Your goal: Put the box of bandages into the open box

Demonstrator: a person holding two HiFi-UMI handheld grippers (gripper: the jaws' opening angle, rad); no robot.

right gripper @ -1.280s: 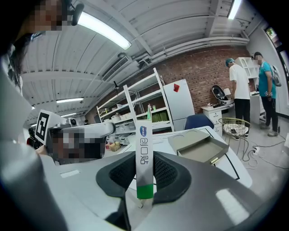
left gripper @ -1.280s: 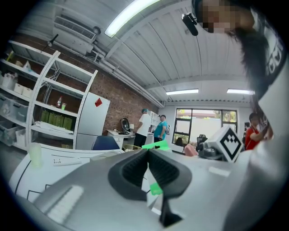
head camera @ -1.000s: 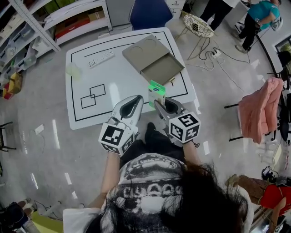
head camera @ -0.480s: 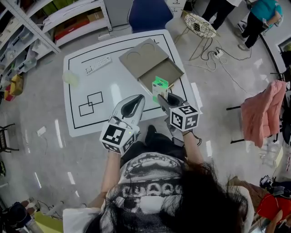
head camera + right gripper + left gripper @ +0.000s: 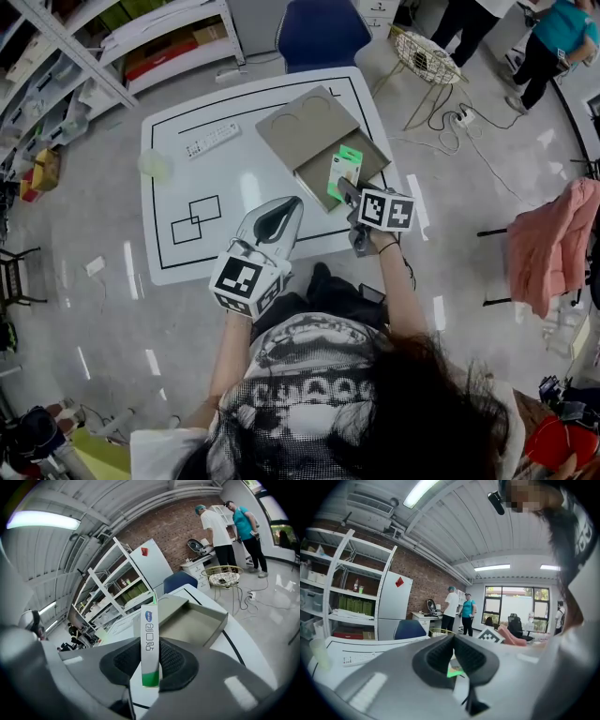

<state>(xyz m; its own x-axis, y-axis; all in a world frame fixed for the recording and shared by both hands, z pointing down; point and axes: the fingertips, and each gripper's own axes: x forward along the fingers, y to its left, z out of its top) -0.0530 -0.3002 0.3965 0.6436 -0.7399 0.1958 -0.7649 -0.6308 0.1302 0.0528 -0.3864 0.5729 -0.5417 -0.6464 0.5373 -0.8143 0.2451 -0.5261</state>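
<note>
Looking down from the head view, far left is a white shelf rack (image 5: 56, 75) standing on the floor. Next comes the white tabletop (image 5: 248, 173) with a black line round its edge. On its left part sit a pale see-through cup (image 5: 153, 165) and, a bit further back, a white remote (image 5: 210, 141). Nearer the person, 2 overlapping squares (image 5: 197, 217) are drawn on the surface.

The left tool (image 5: 292, 204) hovers over the near edge of the tabletop, jaws pressed together at the tips, pointing toward the middle.

Right of that is the open box (image 5: 366, 150), tan cardboard, with its lid (image 5: 302, 120) flipped open to the back-left and 2 faint round marks on it.

The box of bandages (image 5: 344, 172), white and green, stands on end, pinched between the jaws of the right tool (image 5: 350, 192). From above it overlaps the near side of the open box's tray, and I can't tell if it's touching the cardboard. In the right gripper view the pads clamp its lower half, green end nearest the camera, and the tray lies beyond it to the right.

Off the tabletop to the right are a wire basket on legs (image 5: 427, 56) and a pink cloth (image 5: 548, 246) draped over a chair.
</note>
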